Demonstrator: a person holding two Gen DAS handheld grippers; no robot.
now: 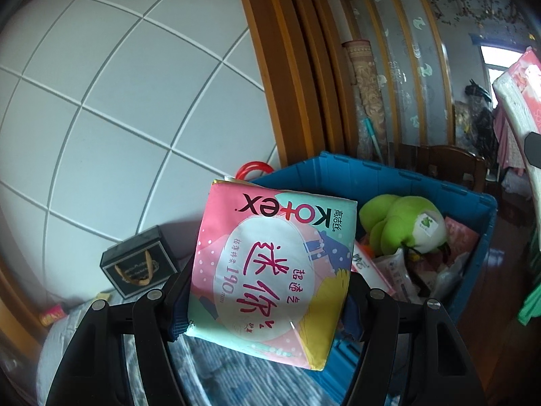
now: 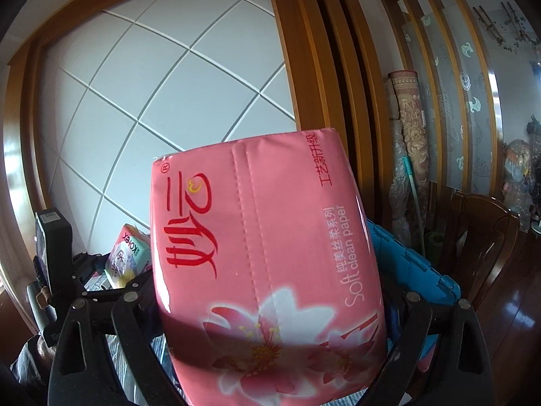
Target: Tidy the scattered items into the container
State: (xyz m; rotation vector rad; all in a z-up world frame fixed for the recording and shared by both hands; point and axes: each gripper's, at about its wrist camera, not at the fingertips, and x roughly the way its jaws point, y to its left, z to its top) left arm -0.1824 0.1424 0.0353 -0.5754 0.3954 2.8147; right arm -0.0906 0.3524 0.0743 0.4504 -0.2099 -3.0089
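Kotex pack [image 1: 270, 270] sits clamped in left gripper [image 1: 267, 291]; right gripper [image 2: 270, 308] clamps pink tissue pack [image 2: 263, 253].

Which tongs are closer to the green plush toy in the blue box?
Left, it seems. The left tongs, holding the Kotex pack, are beside the green plush toy. The right tongs grip the tissue pack; it hides the toy there.

A home: wooden chair [image 2: 480, 247], rolled carpet [image 2: 410, 142], plush toy [image 1: 402, 225].

Glossy plastic film wraps the Kotex pad pack [image 1: 270, 270] and pink tissue pack [image 2: 267, 270]; the blue plastic crate [image 1: 389, 176] looks smooth, the green toy [image 1: 399, 223] plush.
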